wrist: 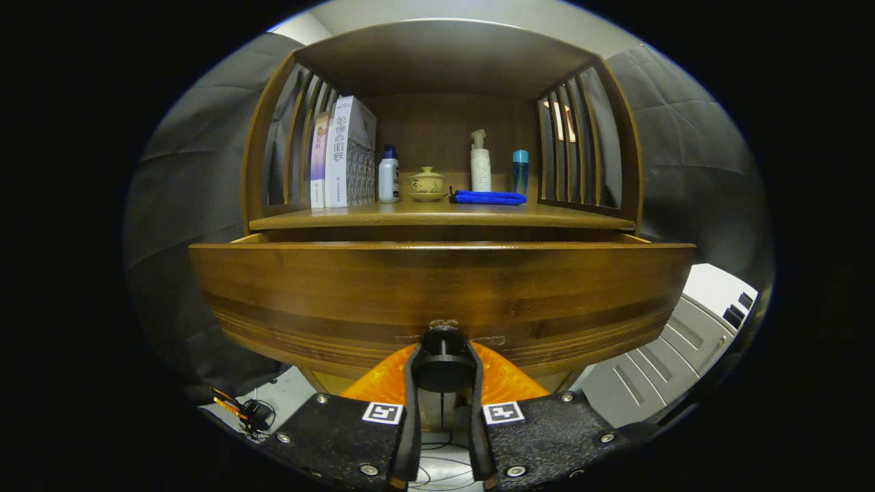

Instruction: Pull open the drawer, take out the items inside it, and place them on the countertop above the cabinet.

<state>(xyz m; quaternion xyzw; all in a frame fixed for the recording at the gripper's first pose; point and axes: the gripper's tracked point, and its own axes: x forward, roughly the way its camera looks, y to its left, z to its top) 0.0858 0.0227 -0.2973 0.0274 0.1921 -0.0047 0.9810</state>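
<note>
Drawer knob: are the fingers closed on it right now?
Yes, both fingers press against the sides of the dark round drawer knob, which sits between them on the front of the pulled-out drawer.

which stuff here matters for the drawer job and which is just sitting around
Job: drawer, pulled part open; its knob, gripped between the fingers; countertop.
Lying about: books, white bottle, lidded cup, blue cloth, pump bottle, blue tube.
</note>
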